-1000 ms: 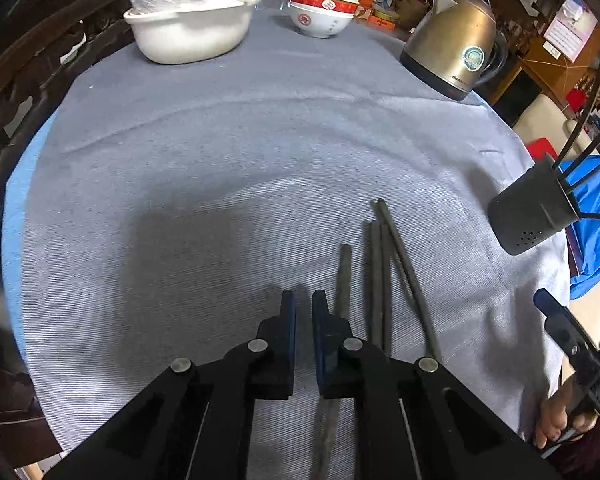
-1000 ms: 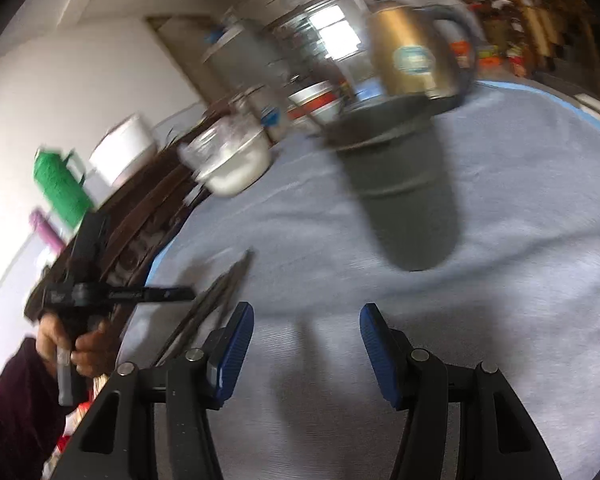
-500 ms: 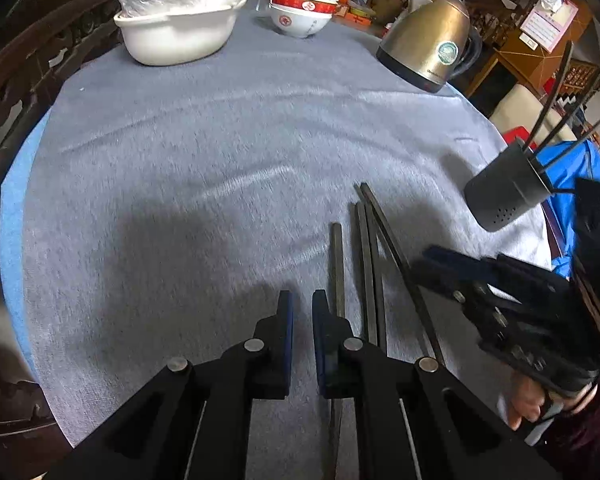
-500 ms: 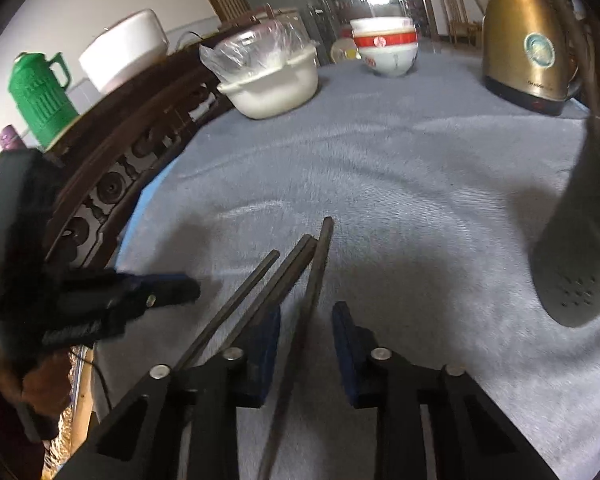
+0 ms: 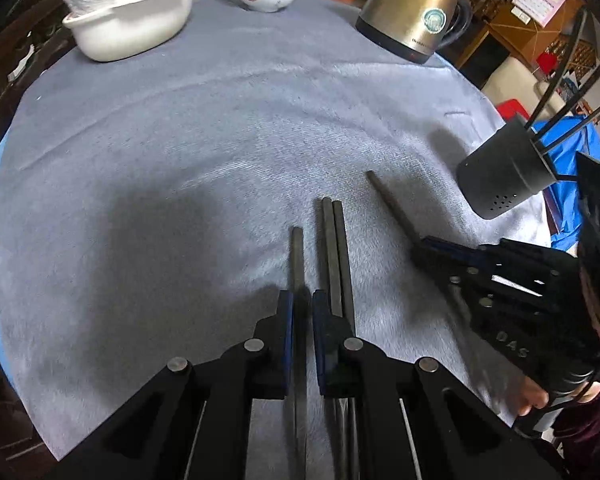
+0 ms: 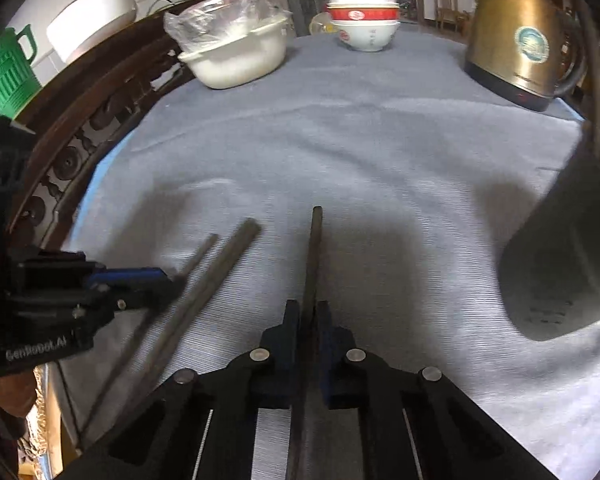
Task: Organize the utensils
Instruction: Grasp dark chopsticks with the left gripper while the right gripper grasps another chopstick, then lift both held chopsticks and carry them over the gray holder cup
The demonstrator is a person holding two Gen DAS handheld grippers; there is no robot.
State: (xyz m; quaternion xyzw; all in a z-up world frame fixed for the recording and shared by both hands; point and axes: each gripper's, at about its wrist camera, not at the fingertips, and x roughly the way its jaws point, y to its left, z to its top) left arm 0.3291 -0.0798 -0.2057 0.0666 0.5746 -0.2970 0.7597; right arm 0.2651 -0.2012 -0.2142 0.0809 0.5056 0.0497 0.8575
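Mostly slim, dark, straight-sided chopsticks (image 5: 334,248), matte grey.

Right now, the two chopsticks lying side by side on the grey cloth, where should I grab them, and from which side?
Probably mid-shaft, from straight above, jaws set across both sticks. The pair of chopsticks lies flat on the cloth, parallel and touching, so one pinch can take both and a sideways approach has nothing to get under.

4 dark chopsticks (image 5: 334,248) flat on grey cloth; dark holder (image 5: 500,176) tilted, more inside.
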